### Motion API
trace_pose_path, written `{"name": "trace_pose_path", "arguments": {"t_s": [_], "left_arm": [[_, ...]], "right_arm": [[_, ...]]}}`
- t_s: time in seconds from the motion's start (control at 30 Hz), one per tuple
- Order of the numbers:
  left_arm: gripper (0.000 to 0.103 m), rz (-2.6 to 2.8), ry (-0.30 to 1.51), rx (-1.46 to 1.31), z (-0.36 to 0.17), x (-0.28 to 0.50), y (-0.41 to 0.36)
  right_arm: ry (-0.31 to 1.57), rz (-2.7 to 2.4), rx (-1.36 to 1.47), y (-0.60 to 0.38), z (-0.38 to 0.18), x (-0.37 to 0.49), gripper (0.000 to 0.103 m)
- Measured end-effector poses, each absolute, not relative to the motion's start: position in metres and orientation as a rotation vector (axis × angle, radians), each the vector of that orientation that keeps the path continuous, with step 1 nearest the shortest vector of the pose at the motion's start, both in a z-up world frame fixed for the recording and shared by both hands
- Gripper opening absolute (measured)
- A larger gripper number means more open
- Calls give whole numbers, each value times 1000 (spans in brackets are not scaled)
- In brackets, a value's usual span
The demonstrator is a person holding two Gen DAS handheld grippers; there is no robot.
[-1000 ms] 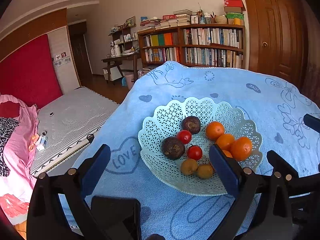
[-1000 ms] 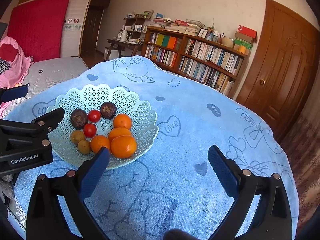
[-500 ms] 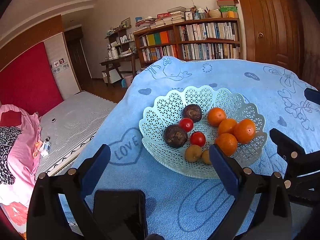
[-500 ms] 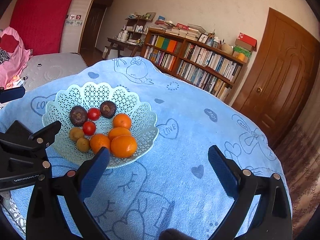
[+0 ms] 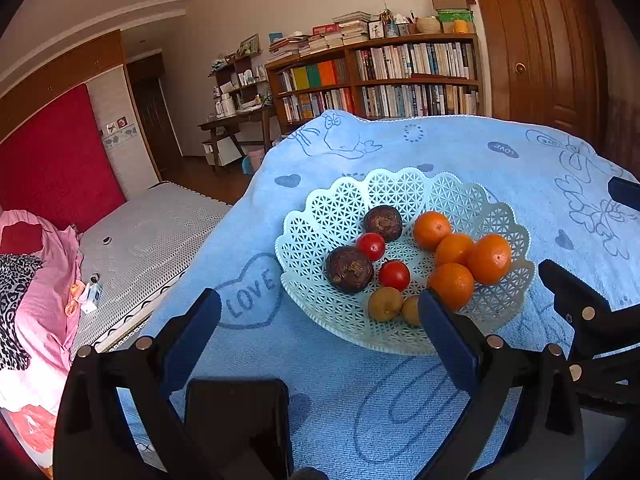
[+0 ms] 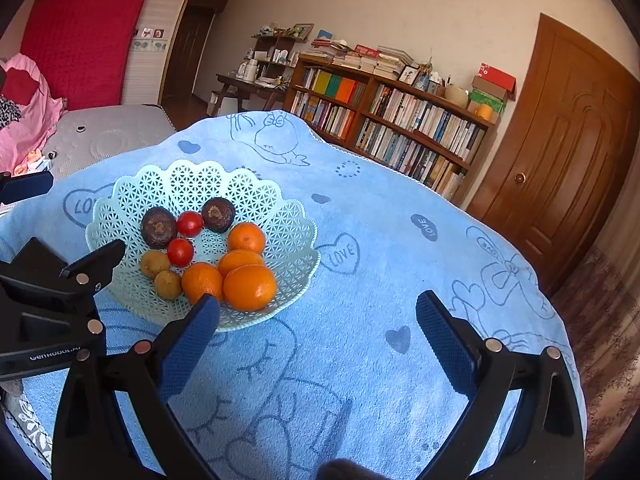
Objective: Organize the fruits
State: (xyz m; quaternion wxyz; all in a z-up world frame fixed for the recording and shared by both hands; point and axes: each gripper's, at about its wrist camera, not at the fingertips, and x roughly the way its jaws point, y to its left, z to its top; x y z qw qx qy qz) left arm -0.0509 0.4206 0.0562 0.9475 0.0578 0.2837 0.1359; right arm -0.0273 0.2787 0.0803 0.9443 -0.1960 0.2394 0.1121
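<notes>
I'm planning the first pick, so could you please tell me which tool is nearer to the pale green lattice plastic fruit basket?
Left. The left tool overlaps the basket's near rim; the right tool sits mostly beside it.

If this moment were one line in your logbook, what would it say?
left gripper: open, empty | right gripper: open, empty | basket: oranges, tomatoes, other fruit inside | on blue cloth

Wooden bookshelf (image 6: 392, 120), brown door (image 6: 560, 140), red wall panel (image 6: 80, 40).
</notes>
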Motion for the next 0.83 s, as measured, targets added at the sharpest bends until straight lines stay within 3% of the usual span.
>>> {"name": "trace_pose_path", "arguments": {"t_s": [0.53,0.83], "left_arm": [[100,260,582,128,56,-52,410],[100,124,606,136,58,-54,357]], "right_arm": [[500,205,-394,263,76,-29,98],[677,80,-284,170,60,-9,98]]}}
